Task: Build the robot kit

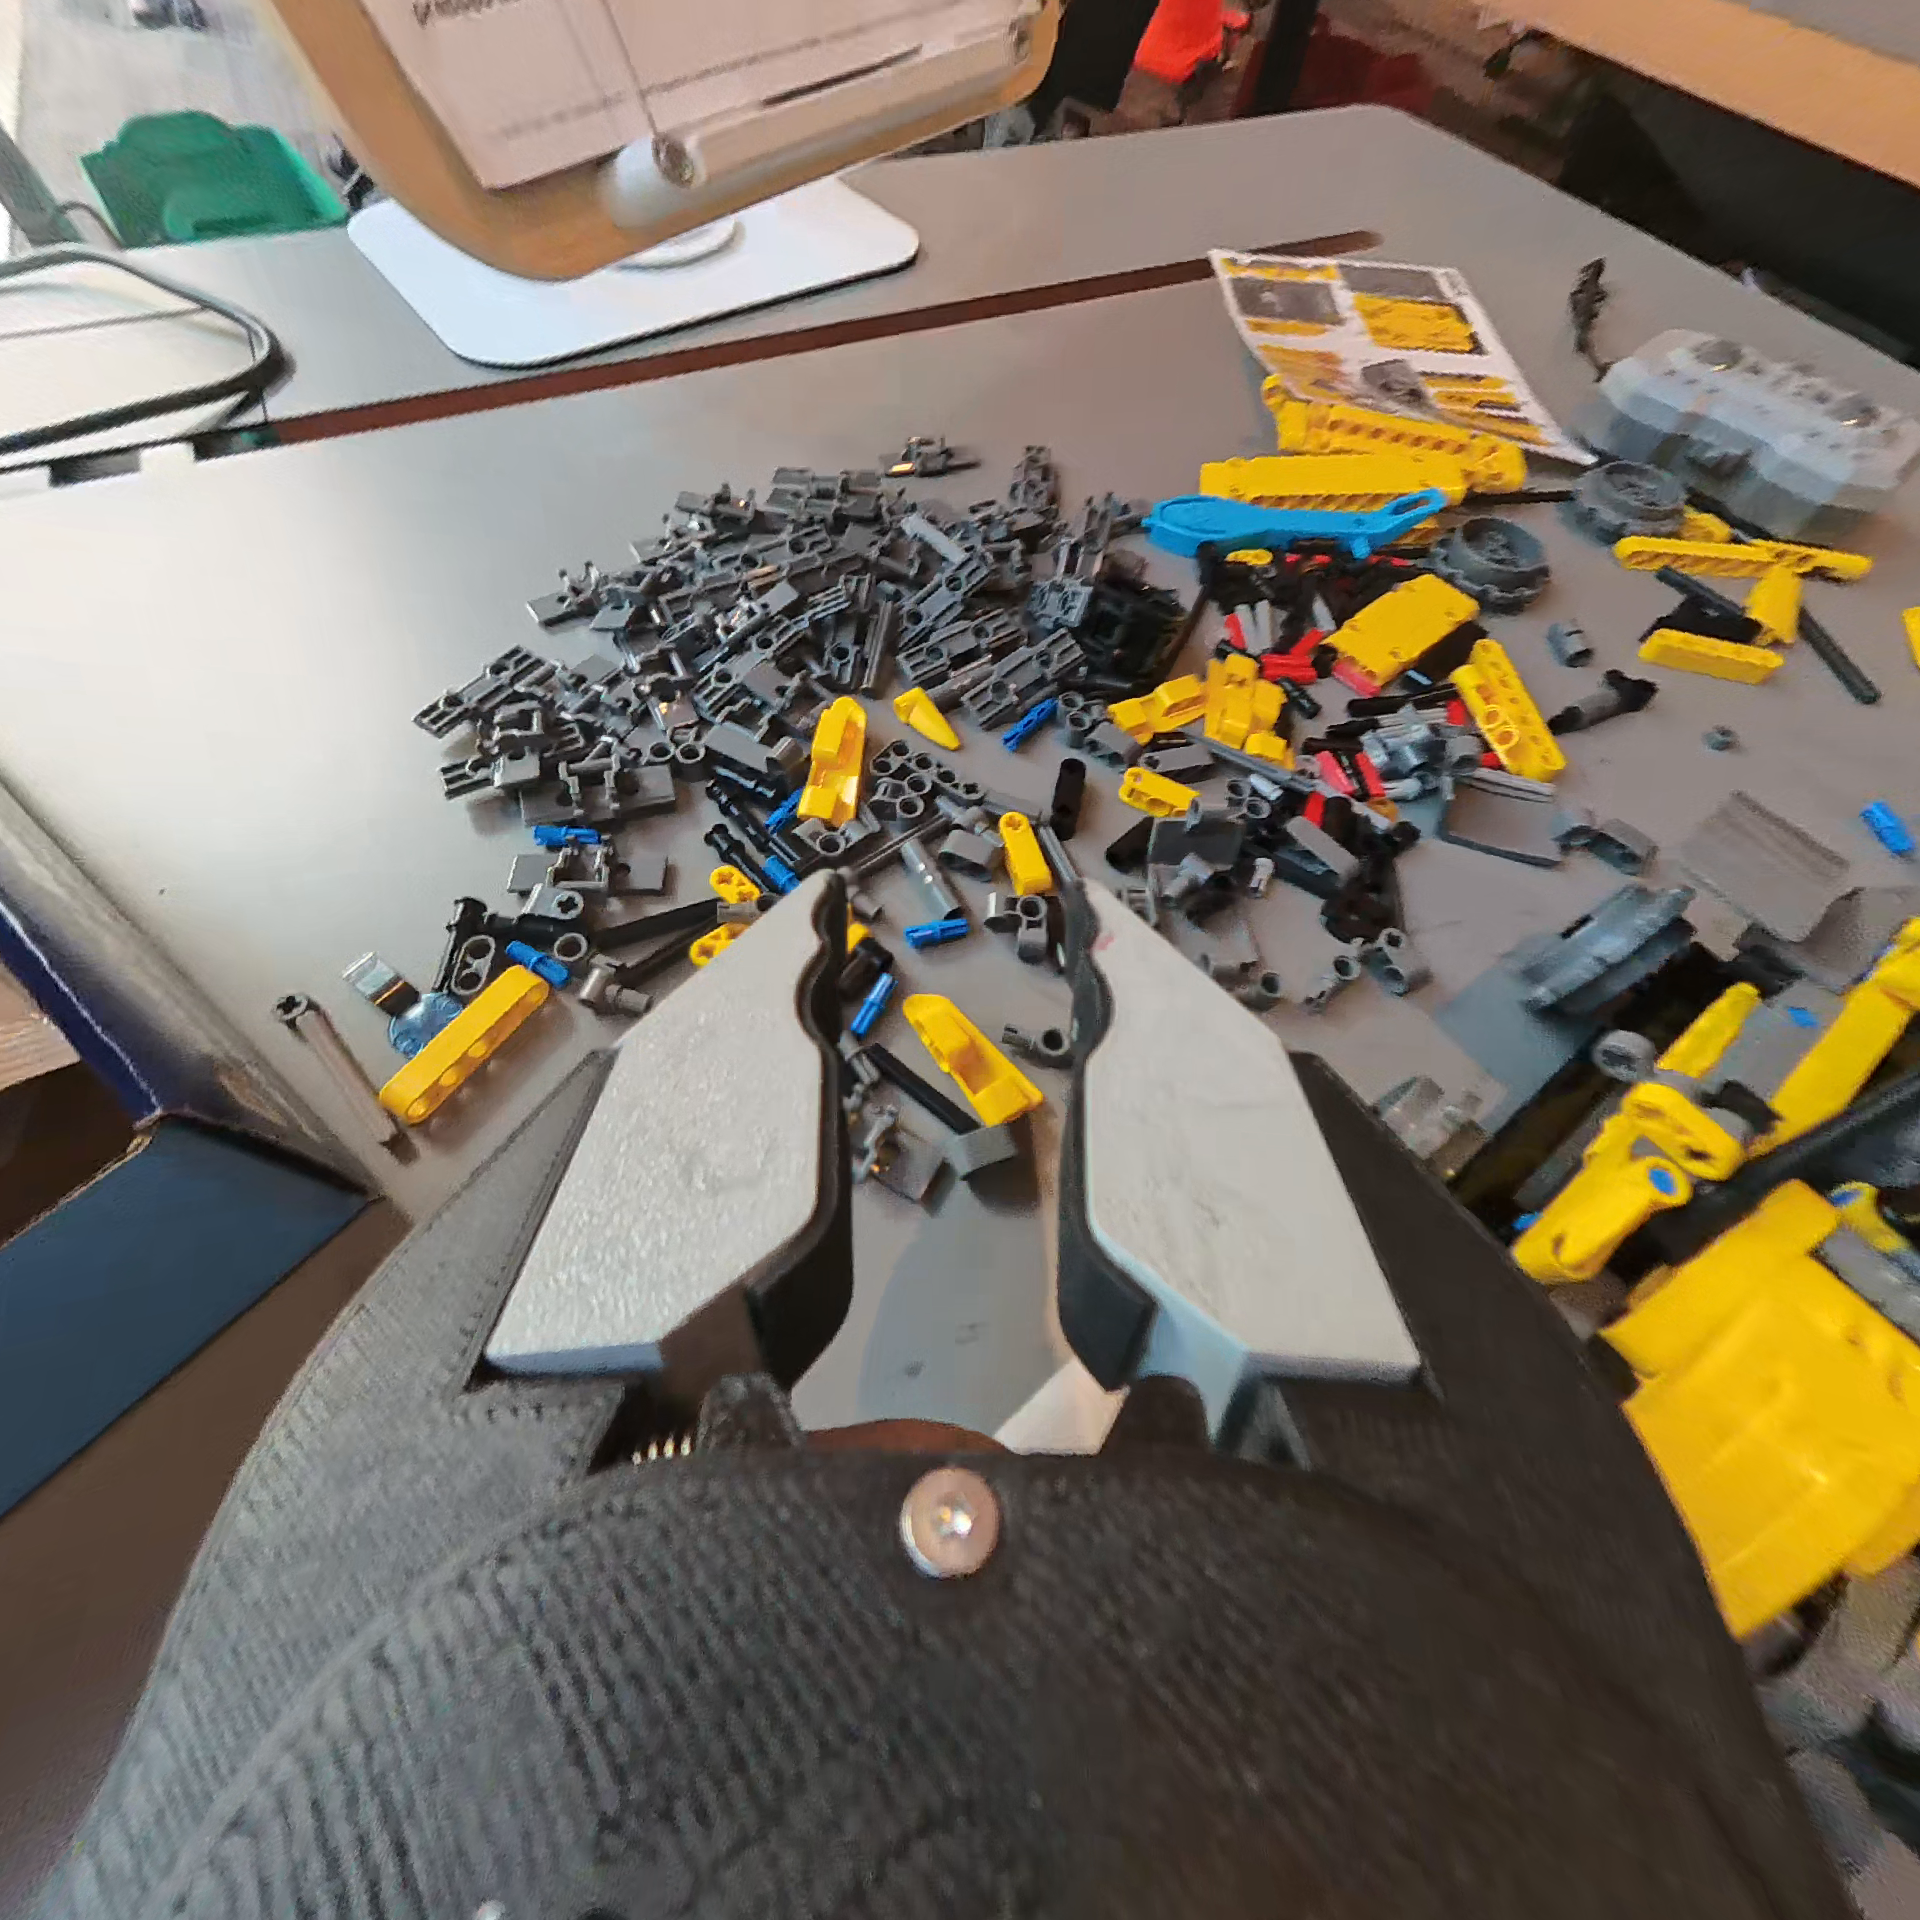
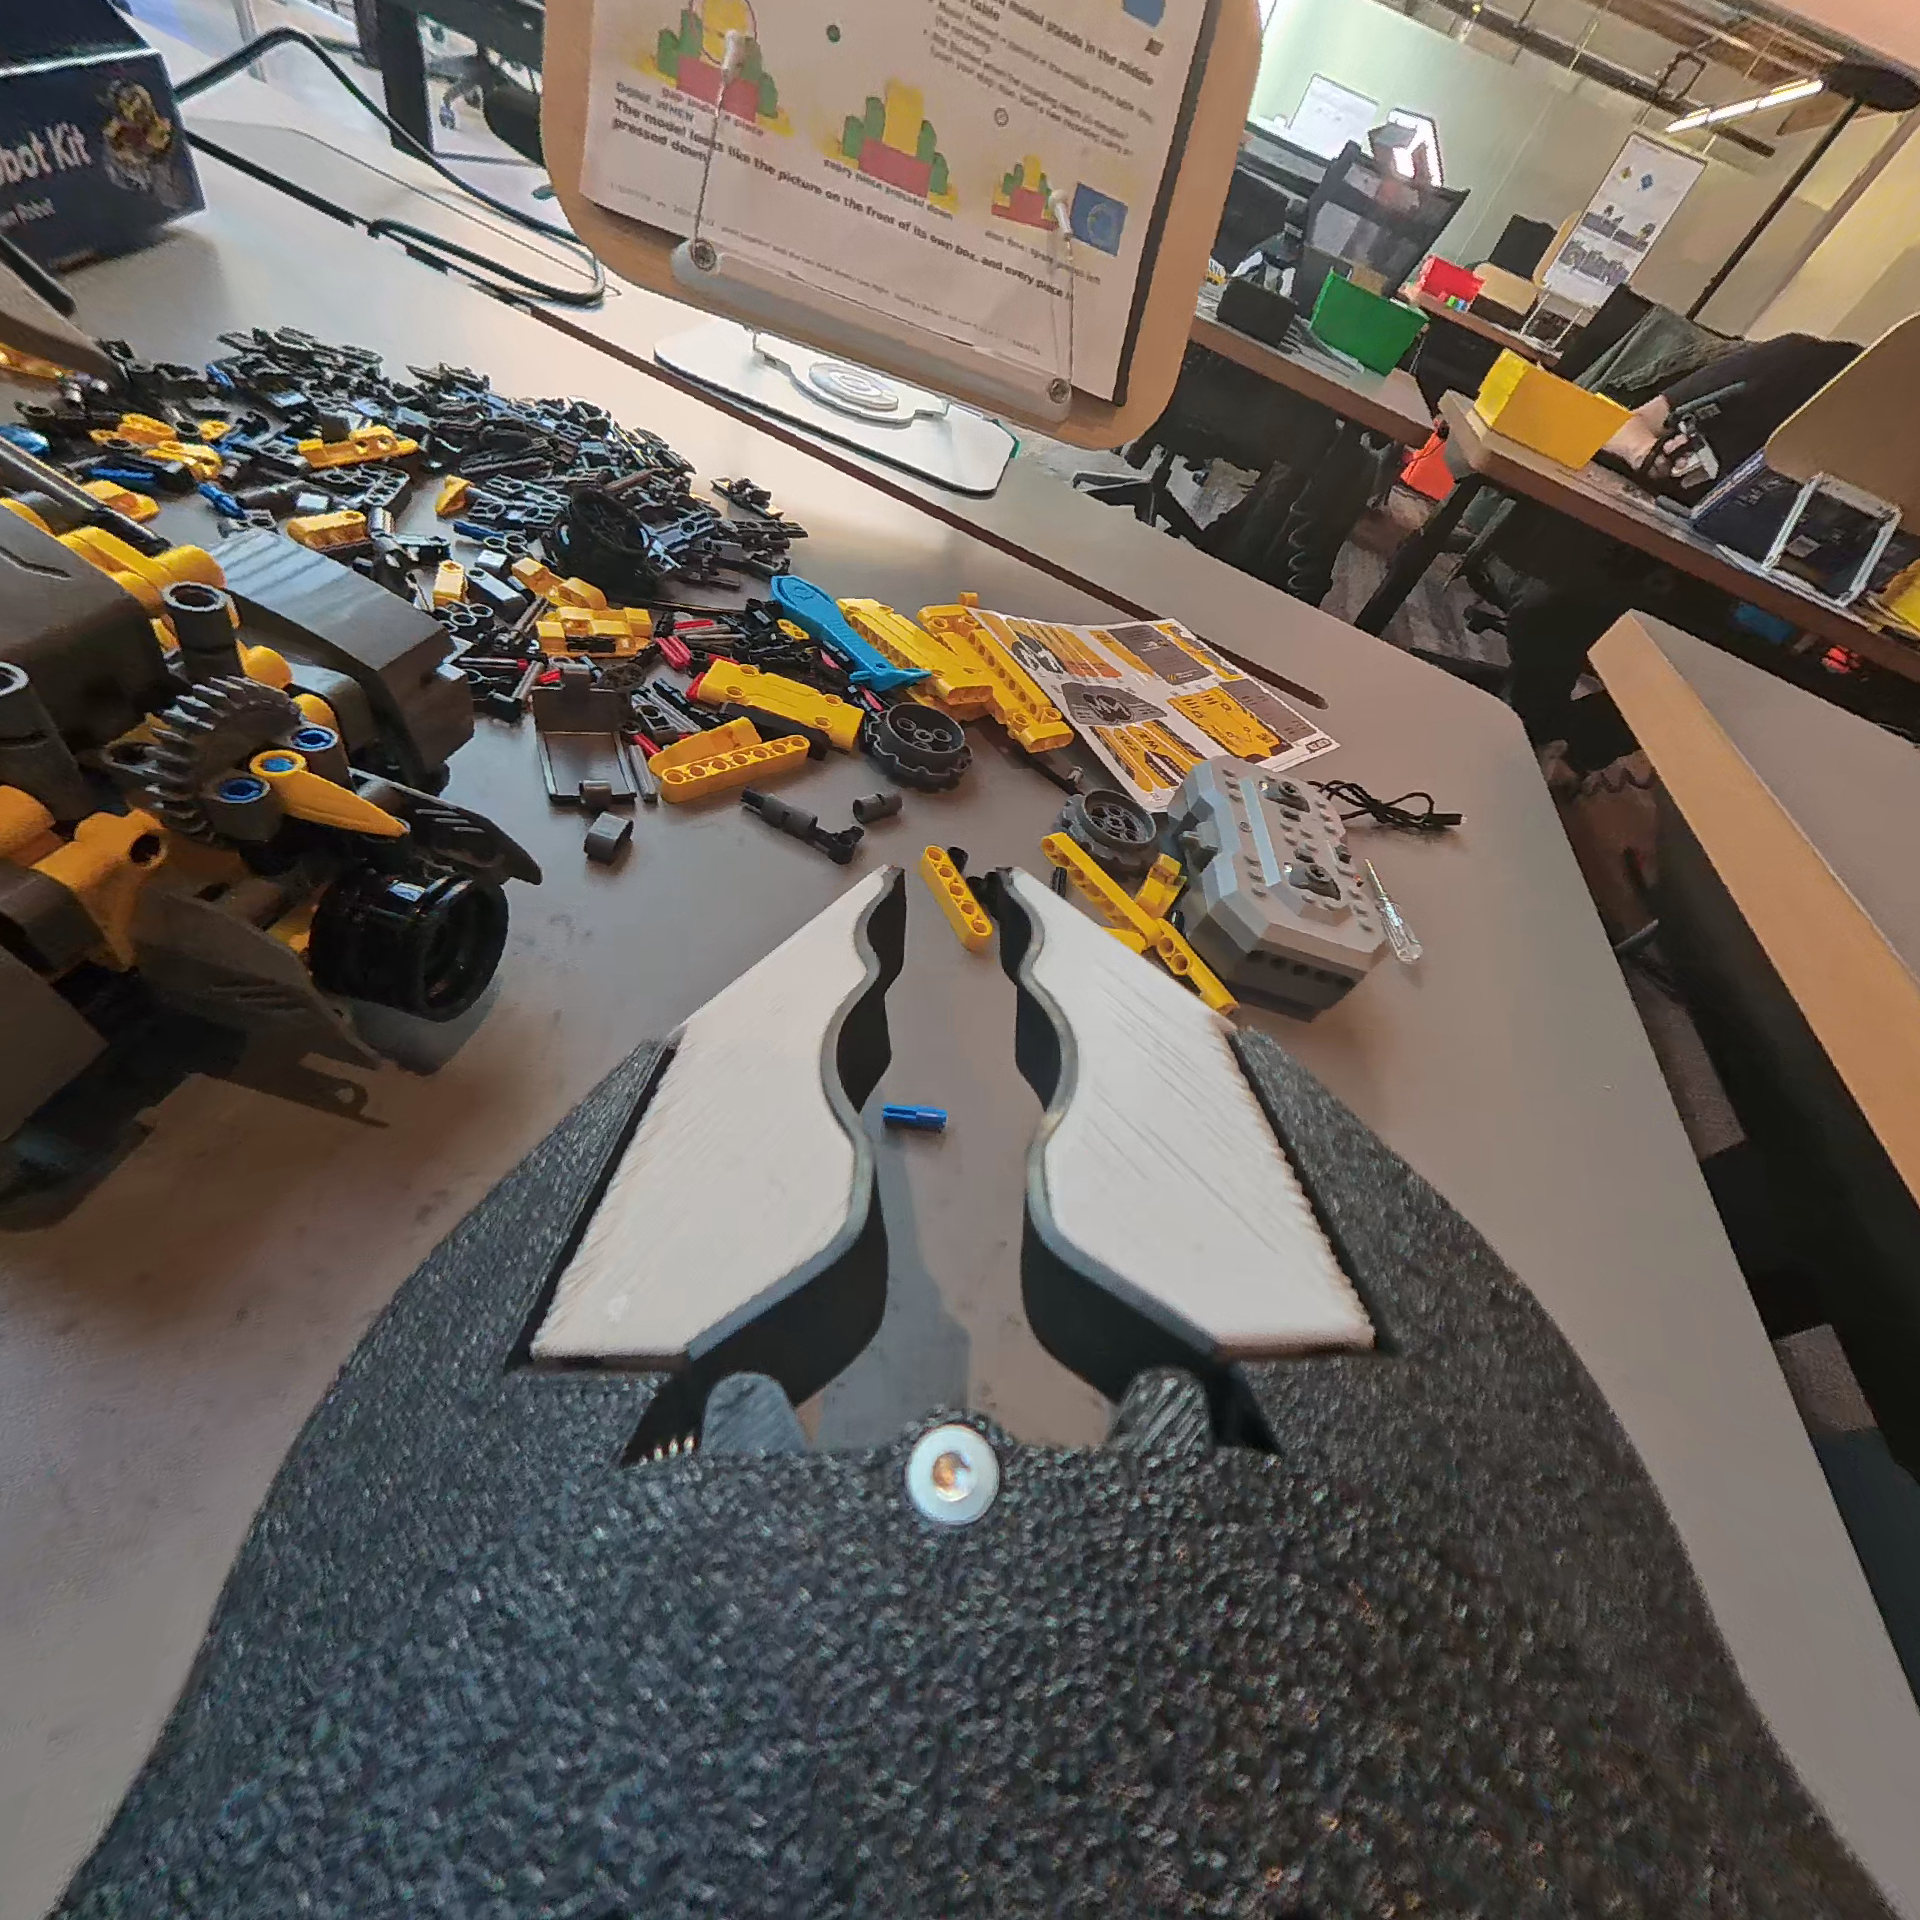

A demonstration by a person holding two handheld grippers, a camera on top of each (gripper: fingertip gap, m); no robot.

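Left gripper (image 1: 951,894): jaws apart, empty, above loose pieces (image 1: 831,675) spread flat for picking. Right gripper (image 2: 951,883): narrowly apart, empty, above bare table (image 2: 1455,1195), near yellow beam (image 2: 956,899) and blue pin (image 2: 914,1117).

Right gripper (image 2: 948,883) above a grey table (image 2: 1403,1195), jaws parted and empty. A small blue pin (image 2: 914,1118) lies between the fingers; a yellow beam (image 2: 956,899) near the tips, possibly touching neither. Partly built yellow-and-grey model (image 2: 208,790) at left.

Bright, fisheye edges, bg blurry, slight glare
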